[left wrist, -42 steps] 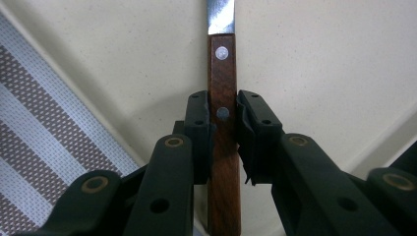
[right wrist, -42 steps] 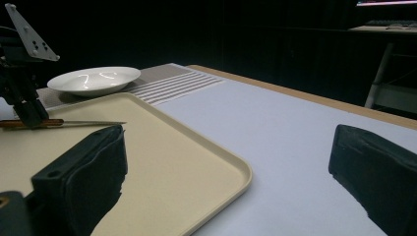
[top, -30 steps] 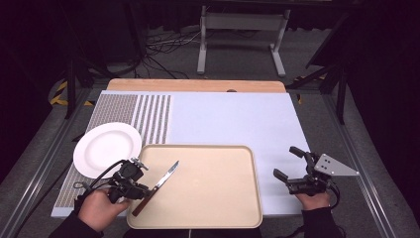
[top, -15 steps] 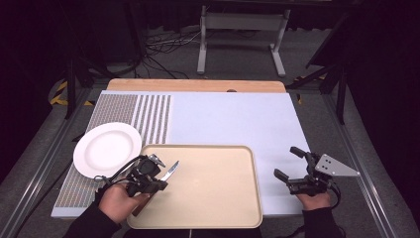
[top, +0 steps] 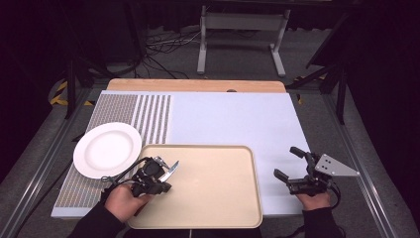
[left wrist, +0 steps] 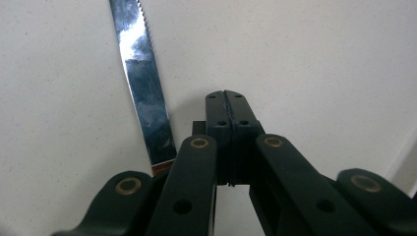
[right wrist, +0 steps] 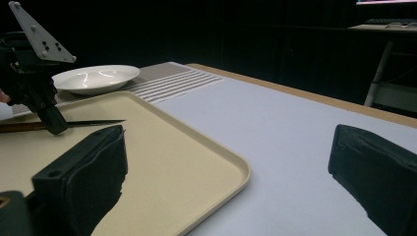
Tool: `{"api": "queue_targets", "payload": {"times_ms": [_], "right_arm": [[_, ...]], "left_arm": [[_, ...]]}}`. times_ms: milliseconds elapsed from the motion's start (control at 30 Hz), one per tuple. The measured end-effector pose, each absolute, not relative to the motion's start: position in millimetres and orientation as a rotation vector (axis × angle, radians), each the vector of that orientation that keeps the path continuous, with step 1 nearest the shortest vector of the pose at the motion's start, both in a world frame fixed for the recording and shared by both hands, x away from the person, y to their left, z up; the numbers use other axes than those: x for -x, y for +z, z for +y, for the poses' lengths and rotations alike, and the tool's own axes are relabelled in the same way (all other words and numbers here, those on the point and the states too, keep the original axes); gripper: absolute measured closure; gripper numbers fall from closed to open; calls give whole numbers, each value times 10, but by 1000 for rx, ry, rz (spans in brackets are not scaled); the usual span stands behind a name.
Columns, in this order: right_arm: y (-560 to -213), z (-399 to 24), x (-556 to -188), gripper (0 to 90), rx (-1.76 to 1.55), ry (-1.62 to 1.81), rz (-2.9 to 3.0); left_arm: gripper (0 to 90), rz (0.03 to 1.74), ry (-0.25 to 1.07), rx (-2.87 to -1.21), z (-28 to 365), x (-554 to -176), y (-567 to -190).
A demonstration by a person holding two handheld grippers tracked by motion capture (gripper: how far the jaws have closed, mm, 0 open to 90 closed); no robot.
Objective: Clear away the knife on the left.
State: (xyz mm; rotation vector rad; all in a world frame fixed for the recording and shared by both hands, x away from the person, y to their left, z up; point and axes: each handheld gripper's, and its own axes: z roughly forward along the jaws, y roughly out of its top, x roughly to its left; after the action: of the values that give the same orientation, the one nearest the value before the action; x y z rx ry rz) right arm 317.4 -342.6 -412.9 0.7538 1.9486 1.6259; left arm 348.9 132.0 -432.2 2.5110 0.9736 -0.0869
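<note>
One knife just beside left tool

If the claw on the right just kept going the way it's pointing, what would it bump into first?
Probably the beige tray. The right gripper rests open on the white mat, pointing left across the table, and the tray's raised rim lies closest ahead. The knife and left gripper sit farther on; height is unclear.
</note>
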Motion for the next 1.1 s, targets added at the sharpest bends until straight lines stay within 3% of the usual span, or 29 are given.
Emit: {"api": "queue_targets", "payload": {"times_ms": [1100], "right_arm": [[-4136, -3426, -3176, 21, -762, 1629, 1952]], "left_arm": [[900, 1054, -36, -2485, 1565, -3599, -4330]]}}
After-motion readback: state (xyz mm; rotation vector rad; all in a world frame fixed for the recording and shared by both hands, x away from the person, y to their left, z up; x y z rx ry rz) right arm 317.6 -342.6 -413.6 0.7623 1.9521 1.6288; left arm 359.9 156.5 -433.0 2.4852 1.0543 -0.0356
